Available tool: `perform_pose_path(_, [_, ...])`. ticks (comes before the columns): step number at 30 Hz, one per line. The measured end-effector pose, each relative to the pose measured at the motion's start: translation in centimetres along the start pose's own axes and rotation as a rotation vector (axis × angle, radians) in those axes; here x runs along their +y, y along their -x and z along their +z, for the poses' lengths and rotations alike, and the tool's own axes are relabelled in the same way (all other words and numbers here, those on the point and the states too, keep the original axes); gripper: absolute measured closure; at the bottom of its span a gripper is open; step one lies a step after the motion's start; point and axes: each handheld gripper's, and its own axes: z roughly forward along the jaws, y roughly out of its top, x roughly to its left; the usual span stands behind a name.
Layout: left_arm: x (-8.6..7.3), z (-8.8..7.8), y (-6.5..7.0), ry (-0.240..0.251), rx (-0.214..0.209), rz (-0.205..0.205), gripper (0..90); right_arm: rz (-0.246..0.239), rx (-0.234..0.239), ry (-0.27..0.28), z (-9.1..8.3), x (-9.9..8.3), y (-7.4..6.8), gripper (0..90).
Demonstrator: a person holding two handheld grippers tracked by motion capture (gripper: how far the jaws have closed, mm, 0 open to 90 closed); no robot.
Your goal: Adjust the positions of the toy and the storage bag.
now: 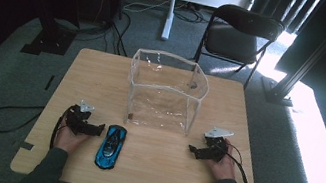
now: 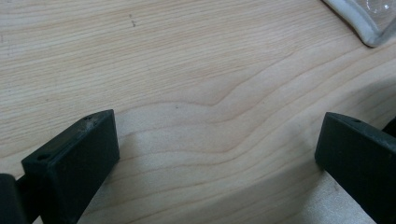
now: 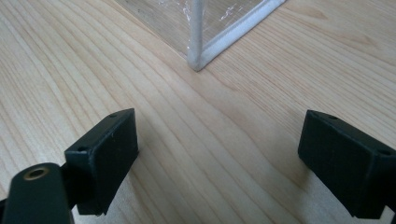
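Both hands rest near the table edge; left gripper (image 1: 96, 129) and right gripper (image 1: 192, 150) are wide open, empty. Blue toy car (image 1: 110, 146) should be gripped gently across its sides, then lifted into the clear box (image 1: 166, 92).

A small blue toy car (image 1: 111, 146) with a dark roof and windows lies flat on its wheels on the pale wooden worktop (image 1: 157, 171). It sits just beside the left gripper (image 1: 93, 129), on that gripper's inner side, close to the tips but not touching them, and well apart from the right gripper (image 1: 193, 150). Its length runs roughly away from the person, tilted slightly to the right. Nothing holds it; both grippers stand wide open with bare wood between them.
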Motion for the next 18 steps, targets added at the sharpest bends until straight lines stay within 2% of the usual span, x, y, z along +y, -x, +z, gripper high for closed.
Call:
perform_pose_path(8, [0.04, -0.01, 0.07, -0.001, 0.000, -0.001, 0.2, 0.004, -0.006, 0.001, -0.09, -0.11, 0.03, 11.6])
perform_pose_path(16, [0.11, -0.26, 0.30, 0.003, -0.007, 0.006, 7.6, 0.007, -0.010, 0.009, -0.24, -0.21, -0.01, 15.4])
perform_pose_path(18, [0.11, -0.44, 0.36, 0.009, -0.013, 0.010, 13.0, 0.010, -0.013, 0.013, -0.28, -0.24, -0.01, 17.0])
